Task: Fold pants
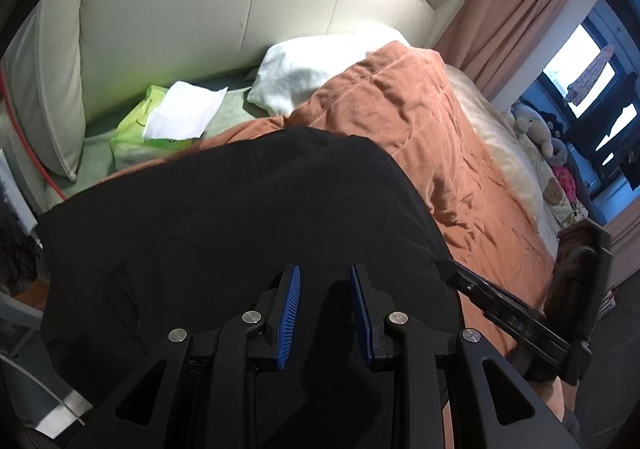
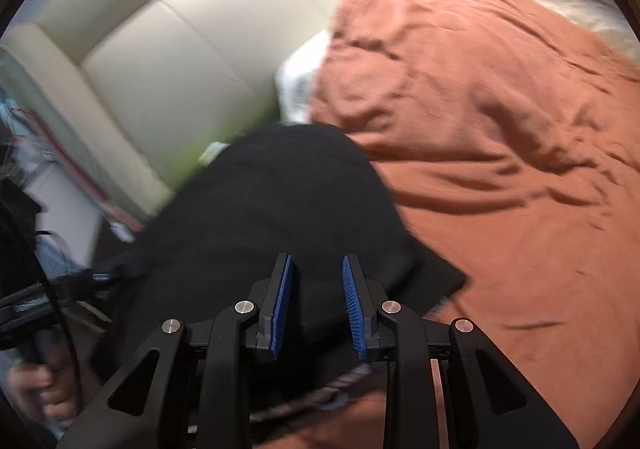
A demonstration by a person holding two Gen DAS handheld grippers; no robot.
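Observation:
The black pants point(image 1: 240, 217) lie spread on the orange blanket point(image 1: 440, 137) of a bed. They also show in the right wrist view point(image 2: 280, 201), blurred. My left gripper point(image 1: 325, 277) is open, its blue pads apart just above the dark cloth, gripping nothing. My right gripper point(image 2: 316, 265) is open too, over the near part of the pants. The right gripper's fingers point(image 1: 480, 289) reach the pants' right edge in the left wrist view. The left gripper point(image 2: 60, 285) shows at the left edge of the right wrist view.
A cream padded headboard point(image 1: 240, 9) stands behind the bed. A white pillow point(image 1: 312, 69), a green packet with white paper point(image 1: 176, 117) and soft toys point(image 1: 540, 129) lie around. Curtains point(image 1: 520, 9) and a window point(image 1: 592, 61) are at the right.

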